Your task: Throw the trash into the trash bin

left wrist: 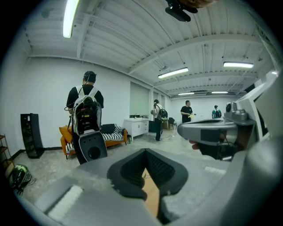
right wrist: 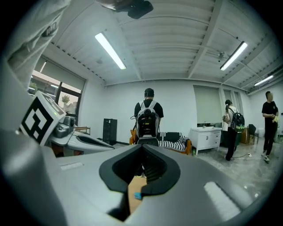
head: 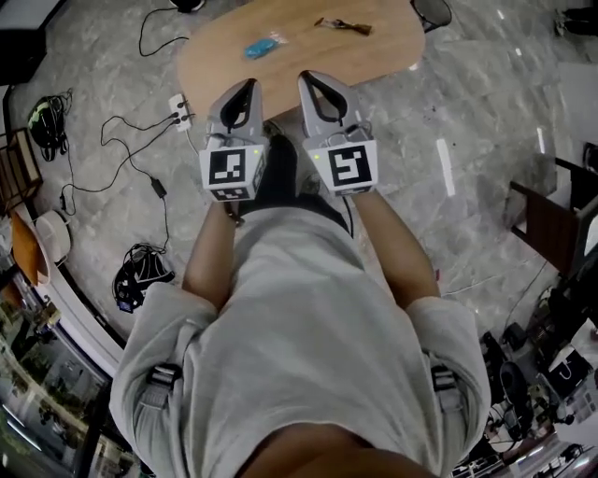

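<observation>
Your left gripper (head: pixel 249 89) has its jaws pressed together with nothing between them. Your right gripper (head: pixel 308 79) is the same, closed and empty. You hold the two side by side in front of your body, both pointing toward the wooden table (head: pixel 374 51). The trash lies on that table, apart from both grippers. A crumpled blue wrapper (head: pixel 264 45) sits just beyond your left gripper's tip, and a thin brown item (head: pixel 344 25) lies further right. On the grey floor left of the table is a white power strip (head: pixel 178 107) with black cables. In the left gripper view, a person wearing a backpack (left wrist: pixel 87 115) stands across the room before an orange sofa (left wrist: pixel 112 136).
</observation>
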`<state>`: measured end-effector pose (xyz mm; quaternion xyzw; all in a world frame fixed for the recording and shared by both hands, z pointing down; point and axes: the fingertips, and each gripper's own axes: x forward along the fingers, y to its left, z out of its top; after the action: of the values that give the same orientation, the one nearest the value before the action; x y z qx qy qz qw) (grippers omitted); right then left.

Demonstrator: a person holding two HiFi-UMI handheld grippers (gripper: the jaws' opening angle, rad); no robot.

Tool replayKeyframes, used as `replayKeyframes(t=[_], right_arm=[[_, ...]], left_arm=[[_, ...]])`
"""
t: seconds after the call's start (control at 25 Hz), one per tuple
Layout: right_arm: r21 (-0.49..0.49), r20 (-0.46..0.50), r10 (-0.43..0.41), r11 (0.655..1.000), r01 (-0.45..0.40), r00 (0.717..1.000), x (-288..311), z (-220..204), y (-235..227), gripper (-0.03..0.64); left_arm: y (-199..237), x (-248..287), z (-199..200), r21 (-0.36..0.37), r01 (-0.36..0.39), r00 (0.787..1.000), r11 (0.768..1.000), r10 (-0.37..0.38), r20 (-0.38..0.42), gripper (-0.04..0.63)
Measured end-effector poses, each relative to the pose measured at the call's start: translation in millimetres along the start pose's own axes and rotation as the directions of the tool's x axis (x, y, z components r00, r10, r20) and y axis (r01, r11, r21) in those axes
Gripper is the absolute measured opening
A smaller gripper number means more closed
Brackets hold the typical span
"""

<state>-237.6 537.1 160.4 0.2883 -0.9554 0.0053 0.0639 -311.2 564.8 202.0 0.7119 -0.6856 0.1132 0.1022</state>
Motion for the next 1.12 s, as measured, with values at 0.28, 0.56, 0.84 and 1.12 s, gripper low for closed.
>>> replayKeyframes(t=[0.28,0.56,0.84,1.12], right_arm=[[0.063,-0.121,0.054,0.997,-0.047,0.991,111,-73,-14,0.008],[0.092,-0.212,0.051,0.995,-0.032,0.976,177,-167,-37,0.008],[0.160,-0.291,0.115,0.985,-0.070,0.950,209,-252,-45,0.008],[0.207,-0.382,0.132,0.977,-0.054,0.915,224,-318,-60,0.008]], left_arm=[[61,83,-60,-0.011,0.049,0.988,0.999,-0.050,-0.143,0.018],[73,159,-135,-0.017,0.099,0.968,0.995,-0.100,-0.229,0.017],[101,216,-220,-0.011,0.102,0.919,0.995,-0.098,-0.381,0.018],[126,257,-307,0.109,0.163,0.828,0.981,-0.076,-0.555,0.018]])
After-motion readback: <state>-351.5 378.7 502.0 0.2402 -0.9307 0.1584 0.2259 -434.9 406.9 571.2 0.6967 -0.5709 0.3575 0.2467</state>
